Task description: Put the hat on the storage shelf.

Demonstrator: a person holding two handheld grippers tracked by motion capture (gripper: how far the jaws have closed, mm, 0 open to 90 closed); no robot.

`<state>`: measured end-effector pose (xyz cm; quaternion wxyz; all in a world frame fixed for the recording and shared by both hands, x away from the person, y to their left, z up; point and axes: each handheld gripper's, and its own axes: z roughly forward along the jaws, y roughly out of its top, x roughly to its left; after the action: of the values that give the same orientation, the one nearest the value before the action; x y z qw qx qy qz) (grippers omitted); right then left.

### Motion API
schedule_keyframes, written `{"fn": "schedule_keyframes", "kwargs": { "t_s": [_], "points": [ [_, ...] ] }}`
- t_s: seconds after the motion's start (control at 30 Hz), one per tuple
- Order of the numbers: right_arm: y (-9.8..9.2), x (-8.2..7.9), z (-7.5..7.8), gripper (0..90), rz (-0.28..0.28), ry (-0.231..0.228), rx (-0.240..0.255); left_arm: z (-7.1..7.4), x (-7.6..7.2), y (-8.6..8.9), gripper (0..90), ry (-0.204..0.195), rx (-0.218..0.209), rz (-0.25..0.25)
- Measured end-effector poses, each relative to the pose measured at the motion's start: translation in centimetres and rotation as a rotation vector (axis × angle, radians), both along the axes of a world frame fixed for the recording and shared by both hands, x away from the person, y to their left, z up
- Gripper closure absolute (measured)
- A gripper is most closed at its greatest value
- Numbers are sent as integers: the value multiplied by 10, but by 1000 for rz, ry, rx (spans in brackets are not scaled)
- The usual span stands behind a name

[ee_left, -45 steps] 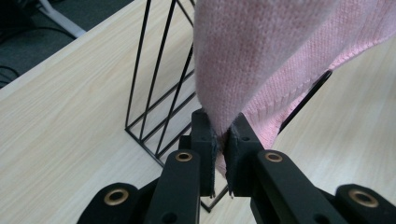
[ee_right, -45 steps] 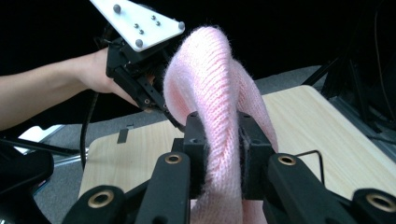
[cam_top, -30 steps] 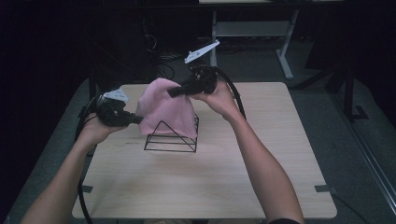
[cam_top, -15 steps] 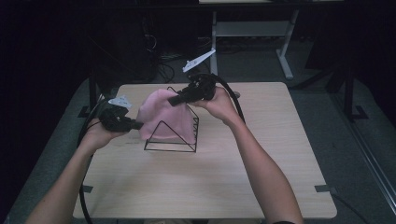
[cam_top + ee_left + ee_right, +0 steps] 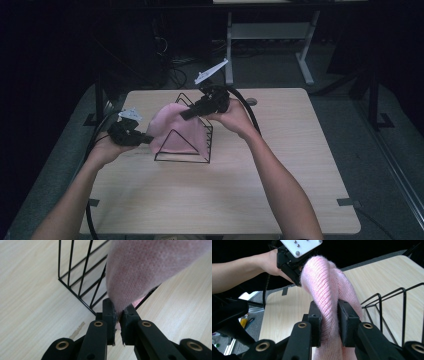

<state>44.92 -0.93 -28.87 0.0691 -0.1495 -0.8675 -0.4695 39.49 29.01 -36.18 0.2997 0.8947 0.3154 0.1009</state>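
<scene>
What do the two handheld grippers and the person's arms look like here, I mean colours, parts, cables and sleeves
Both the left gripper and the right gripper are black, each with two flat black jaws on linkage arms with brass-coloured pivot rings. Each carries a pale grey three-cornered plate on top; the left one's shows small screws in the right gripper view. A thick black cable loops away from each. The forearms are bare, with no sleeves visible.

Two matte black plastic two-jaw grippers: left gripper, right gripper. Flat, blocky jaws on broad link arms, pinned with round brass-coloured rivets. Pale grey three-cornered plate atop the right one, another on the left, dotted with small silver screws. Thick black cable looping off each. Forearms bare, no sleeves or gloves.
</scene>
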Motion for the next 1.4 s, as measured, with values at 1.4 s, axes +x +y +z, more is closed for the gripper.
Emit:
{"fn": "schedule_keyframes", "kwargs": {
  "t_s": [1.4],
  "points": [
    [7, -8, -36, 747, 61, 40, -71, -38, 4, 3, 837, 89, 50, 8]
  ]
}}
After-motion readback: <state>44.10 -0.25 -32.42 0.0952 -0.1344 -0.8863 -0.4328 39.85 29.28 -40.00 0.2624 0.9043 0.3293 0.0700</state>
